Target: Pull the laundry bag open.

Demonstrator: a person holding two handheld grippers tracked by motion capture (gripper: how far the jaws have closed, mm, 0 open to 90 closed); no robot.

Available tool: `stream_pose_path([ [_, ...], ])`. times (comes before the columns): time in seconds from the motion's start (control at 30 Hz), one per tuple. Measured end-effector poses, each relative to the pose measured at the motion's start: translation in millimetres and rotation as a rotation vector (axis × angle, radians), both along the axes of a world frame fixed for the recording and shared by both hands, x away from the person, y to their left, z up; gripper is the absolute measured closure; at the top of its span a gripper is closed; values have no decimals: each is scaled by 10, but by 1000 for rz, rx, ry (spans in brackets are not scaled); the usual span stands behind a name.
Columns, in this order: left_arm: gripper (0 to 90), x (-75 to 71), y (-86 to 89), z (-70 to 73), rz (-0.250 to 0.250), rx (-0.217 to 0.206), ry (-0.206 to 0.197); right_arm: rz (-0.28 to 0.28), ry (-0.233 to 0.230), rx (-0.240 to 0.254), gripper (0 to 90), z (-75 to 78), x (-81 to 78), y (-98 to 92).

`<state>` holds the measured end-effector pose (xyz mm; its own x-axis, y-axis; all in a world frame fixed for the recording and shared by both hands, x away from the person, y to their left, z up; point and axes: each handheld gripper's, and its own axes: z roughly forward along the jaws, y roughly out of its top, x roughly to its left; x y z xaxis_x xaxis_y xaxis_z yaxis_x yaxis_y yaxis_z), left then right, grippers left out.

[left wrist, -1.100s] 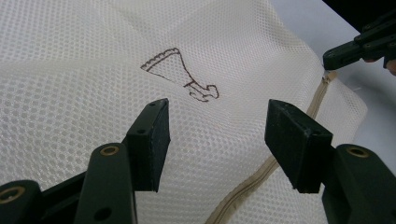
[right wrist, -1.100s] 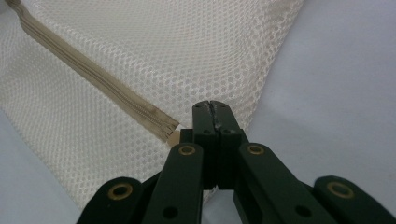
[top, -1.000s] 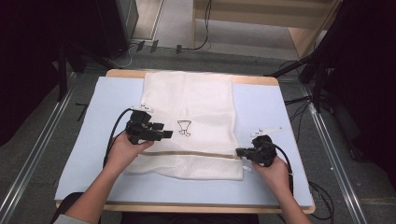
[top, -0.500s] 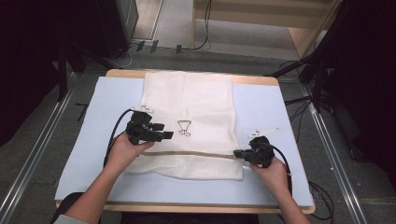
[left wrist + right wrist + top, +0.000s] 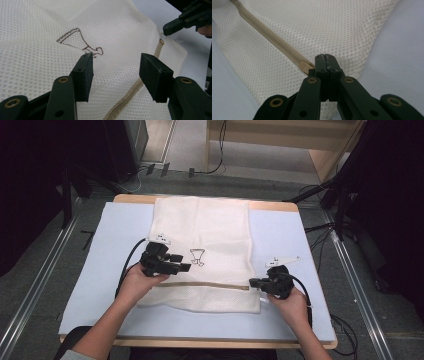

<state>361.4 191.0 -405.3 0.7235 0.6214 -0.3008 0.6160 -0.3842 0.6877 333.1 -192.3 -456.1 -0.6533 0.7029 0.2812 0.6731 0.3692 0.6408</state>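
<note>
The white mesh laundry bag (image 5: 202,255) lay flat on the pale blue mat (image 5: 280,237), its tan zipper (image 5: 210,285) running across near the person's edge. The right gripper (image 5: 251,282) was clenched at the zipper's end (image 5: 305,67) — probably on the pull, though that was hidden — and had not shifted. The left gripper (image 5: 186,268) hung above the mesh by the brown emblem (image 5: 80,41), its jaws just narrowing yet still released, nothing between them — likely about to pin the fabric.

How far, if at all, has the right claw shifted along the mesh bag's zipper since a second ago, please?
No. The right claw stays shut at the zipper's right end on the mesh bag.
</note>
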Motion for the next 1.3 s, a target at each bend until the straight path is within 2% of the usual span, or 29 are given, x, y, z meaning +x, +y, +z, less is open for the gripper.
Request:
stream_pose_path([
  [0.23, 475, -2, -105, 30, -16, -31, 31, -12, 15, -9, 900, -50, -14, -47],
  [0.3, 484, -8, -145, 46, -18, -33, 28, -7, 16, -15, 900, -79, -9, -50],
  [0.43, 533, -26, -240, 52, -62, -29, 39, 3, 14, -18, 900, -132, 5, -46],
  [0.5, 548, -34, -282, 52, -69, -23, 42, 18, 2, -13, 900, -155, -2, -38],
  [0.63, 550, -35, -341, 61, -70, -46, 41, 52, -55, 2, 900, -202, -39, -50],
  [0.73, 555, -54, -378, 76, -49, -61, 30, 62, -73, -13, 900, -201, -48, -44],
  [0.8, 585, -58, -406, 82, -46, -65, 33, 63, -77, -17, 900, -200, -47, -39],
  [0.83, 611, -69, -425, 86, -44, -67, 23, 61, -75, -18, 900, -200, -48, -37],
  [0.87, 626, -75, -448, 85, -50, -67, 13, 58, -70, -17, 900, -199, -48, -37],
  [1.0, 623, -80, -567, 55, -68, -45, 13, 49, -60, -19, 900, -195, -45, -34],
  [1.13, 634, -70, -709, -20, -99, -31, 40, 53, -69, -32, 900, -188, -48, -20],
  [1.3, 697, -79, -867, -90, -121, -6, 42, 51, -64, -28, 900, -188, -43, -25],
])
